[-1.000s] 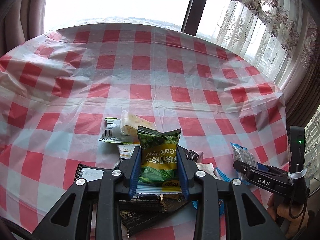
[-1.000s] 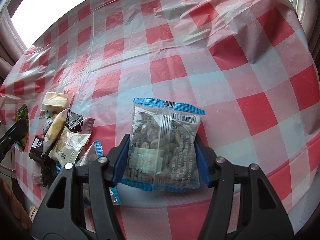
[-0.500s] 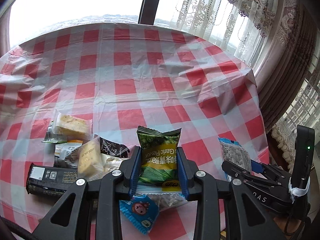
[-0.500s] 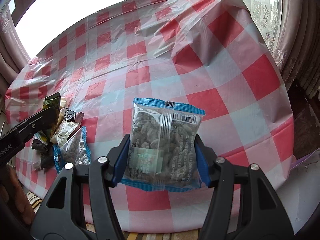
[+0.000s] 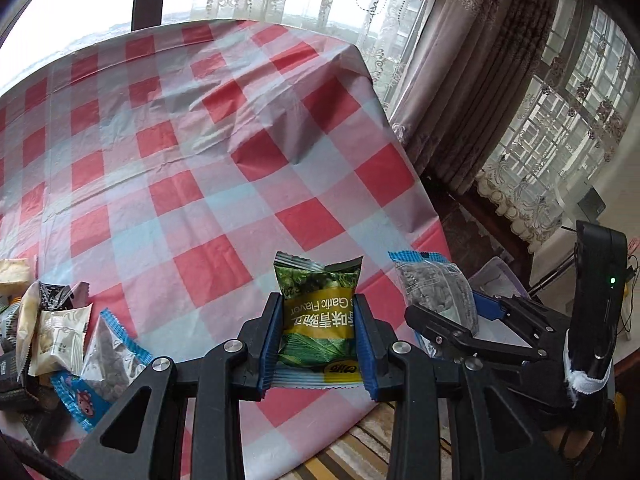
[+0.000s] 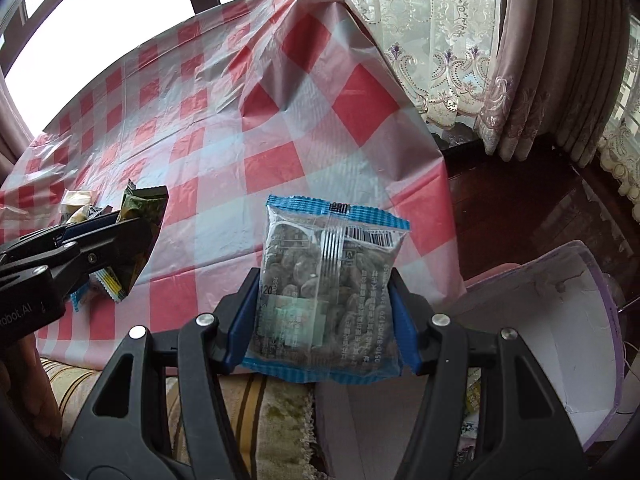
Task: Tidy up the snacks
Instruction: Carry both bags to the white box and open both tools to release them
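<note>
Left gripper [image 5: 318, 340]: blue-padded fingers [image 5: 269, 336] clenched on both side edges of a green and yellow pea packet [image 5: 318, 312], "Garlic Flavor" print upside down to the camera, serrated top edge pointing away. Packet is held off the desk [image 5: 192, 152], over its near right corner, red and white checked cloth underneath.

Right gripper [image 6: 326, 316]: fingers [image 6: 402, 320] grasping a clear nut packet [image 6: 328, 292] with blue crimped ends, barcode near the top, brown nuts visible inside. Held in the air past the desk edge, above a white bin with a purple rim [image 6: 592, 336] standing beside the desk corner. A few small wrappers show inside the bin, low right, too small to tell what.

From the left wrist view, the right gripper sits just to the right of the left one, nut packet upright between its fingers, black camera block behind it. From the right wrist view, the left gripper comes in at the left edge with the green packet pinched.

Snack pile [image 5: 52, 340] lies at the left edge of the desk: clear packet with blue ends, blue cartoon wrapper, white biscuit pack, dark wrappers, overlapping each other. Rest of the desk surface is bare cloth with creases.

Striped cushion [image 6: 248, 412] below the near desk edge. Lace curtains [image 5: 552, 152] and window behind; dark wood floor to the right.
</note>
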`<action>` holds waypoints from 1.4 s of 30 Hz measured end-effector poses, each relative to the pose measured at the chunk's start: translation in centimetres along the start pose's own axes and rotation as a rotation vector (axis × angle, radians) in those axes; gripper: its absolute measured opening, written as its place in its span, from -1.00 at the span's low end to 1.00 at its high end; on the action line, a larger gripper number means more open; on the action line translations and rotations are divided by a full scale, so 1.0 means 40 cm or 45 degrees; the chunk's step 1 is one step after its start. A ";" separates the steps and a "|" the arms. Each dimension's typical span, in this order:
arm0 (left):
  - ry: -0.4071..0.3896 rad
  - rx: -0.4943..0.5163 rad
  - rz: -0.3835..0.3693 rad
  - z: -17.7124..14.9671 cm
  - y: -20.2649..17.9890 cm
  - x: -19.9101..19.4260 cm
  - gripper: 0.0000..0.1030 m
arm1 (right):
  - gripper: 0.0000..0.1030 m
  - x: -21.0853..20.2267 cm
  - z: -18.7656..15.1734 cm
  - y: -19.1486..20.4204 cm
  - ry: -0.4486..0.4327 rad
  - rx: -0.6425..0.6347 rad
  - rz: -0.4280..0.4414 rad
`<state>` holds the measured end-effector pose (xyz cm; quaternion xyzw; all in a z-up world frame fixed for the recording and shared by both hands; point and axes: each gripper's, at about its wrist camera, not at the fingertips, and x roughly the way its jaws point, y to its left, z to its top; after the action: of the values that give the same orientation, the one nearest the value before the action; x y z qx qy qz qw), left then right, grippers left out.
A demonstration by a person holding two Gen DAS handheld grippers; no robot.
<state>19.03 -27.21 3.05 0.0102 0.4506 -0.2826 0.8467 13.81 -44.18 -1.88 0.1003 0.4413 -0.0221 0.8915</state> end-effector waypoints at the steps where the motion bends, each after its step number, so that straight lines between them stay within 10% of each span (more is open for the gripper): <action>1: 0.016 0.019 -0.020 -0.001 -0.018 0.008 -0.32 | 0.22 0.000 -0.009 -0.019 0.008 0.010 -0.014; 27: 0.321 0.488 -0.281 -0.080 -0.348 0.109 -0.28 | 0.24 -0.021 -0.158 -0.331 0.201 0.286 -0.250; 32: 0.350 0.509 -0.261 -0.091 -0.354 0.117 0.13 | 0.46 -0.034 -0.152 -0.341 0.166 0.321 -0.254; 42: 0.296 0.457 -0.221 -0.077 -0.330 0.104 0.26 | 0.53 -0.045 -0.136 -0.323 0.132 0.325 -0.243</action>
<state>12.06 -39.42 1.16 0.1542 0.4869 -0.4270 0.7462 6.81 -55.83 -5.72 0.1713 0.4878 -0.1573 0.8414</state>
